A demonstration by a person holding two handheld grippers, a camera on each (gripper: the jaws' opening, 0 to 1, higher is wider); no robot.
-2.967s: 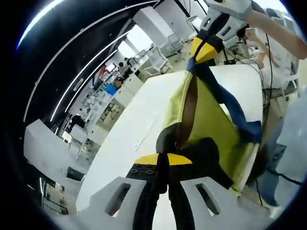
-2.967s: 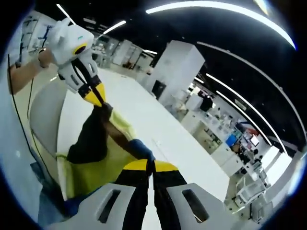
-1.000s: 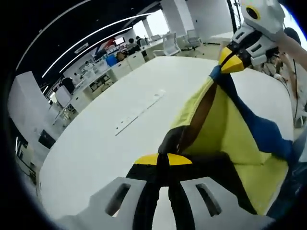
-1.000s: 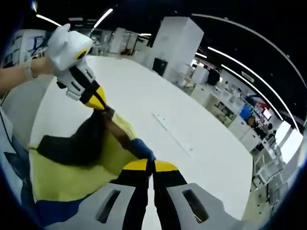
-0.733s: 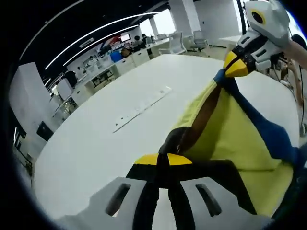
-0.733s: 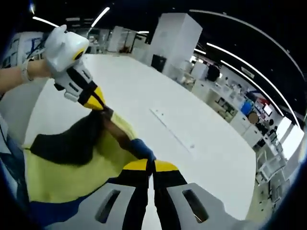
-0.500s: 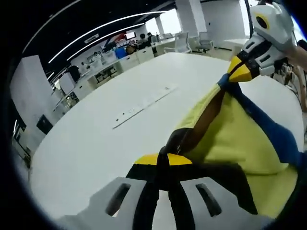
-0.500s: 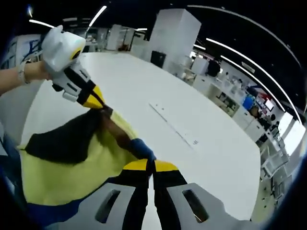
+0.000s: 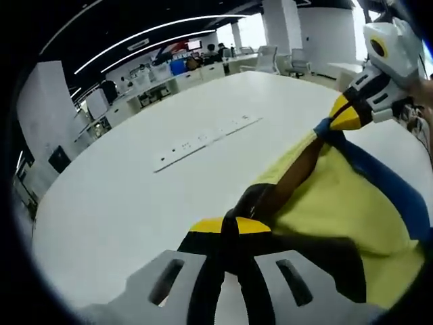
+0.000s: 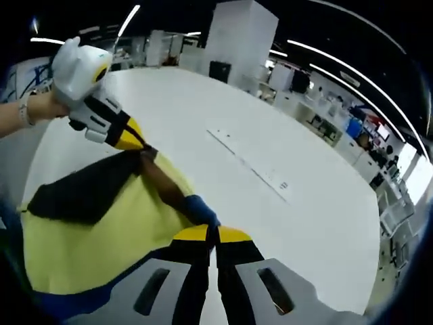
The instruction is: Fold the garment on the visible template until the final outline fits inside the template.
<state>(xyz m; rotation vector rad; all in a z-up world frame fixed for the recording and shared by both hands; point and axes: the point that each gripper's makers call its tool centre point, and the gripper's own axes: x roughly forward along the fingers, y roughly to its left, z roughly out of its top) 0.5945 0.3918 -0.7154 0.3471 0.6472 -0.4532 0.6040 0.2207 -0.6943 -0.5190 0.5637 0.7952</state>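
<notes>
surface: large white round table (image 9: 135,196), open-plan office behind.
garment: yellow fabric garment with blue and black panels (image 9: 338,203), lower right, held stretched above table.
left gripper (image 9: 229,227): jaws clamped on black corner.
right gripper (image 10: 211,233): jaws clamped on blue corner.
progress: no fold laid; template not discernible.

A large white bench (image 9: 122,196) fills the room's middle. Desks (image 9: 169,71) line the far side. Long light strips (image 9: 155,30) cross a dark ceiling.
</notes>
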